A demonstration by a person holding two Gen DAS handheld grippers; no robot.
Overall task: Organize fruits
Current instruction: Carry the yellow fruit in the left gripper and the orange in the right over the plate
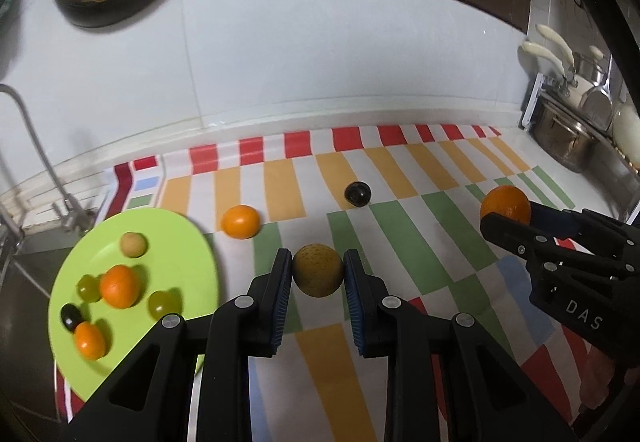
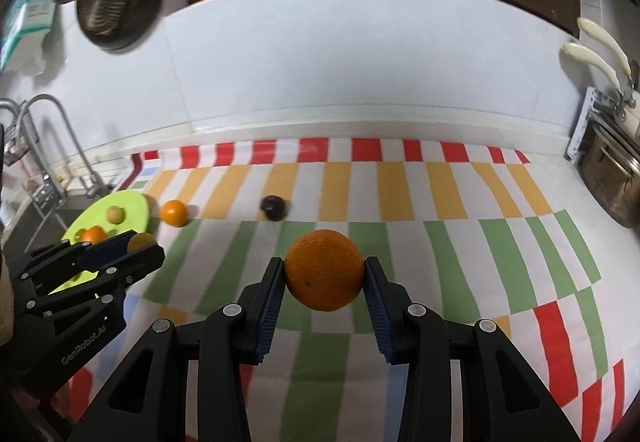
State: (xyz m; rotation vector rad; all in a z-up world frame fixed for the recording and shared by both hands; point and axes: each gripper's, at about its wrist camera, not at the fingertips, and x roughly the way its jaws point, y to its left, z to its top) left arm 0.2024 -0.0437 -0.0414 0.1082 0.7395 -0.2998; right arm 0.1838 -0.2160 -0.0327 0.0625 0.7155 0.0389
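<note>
Tan speckled round fruit (image 1: 318, 270) pinched in left gripper (image 1: 318, 274); large orange (image 2: 324, 269) clamped in right gripper (image 2: 324, 274). Risk: crowded lime-green plastic plate (image 1: 176, 238), roll-off on release.

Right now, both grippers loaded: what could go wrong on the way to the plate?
1. The green plate already holds six fruits; a drop could knock them, and the plate sits beside the sink.
2. The left gripper pinches the speckled round fruit only at the fingertips; it may slip.
3. The right gripper carrying the orange could collide with the left one at the plate.
</note>
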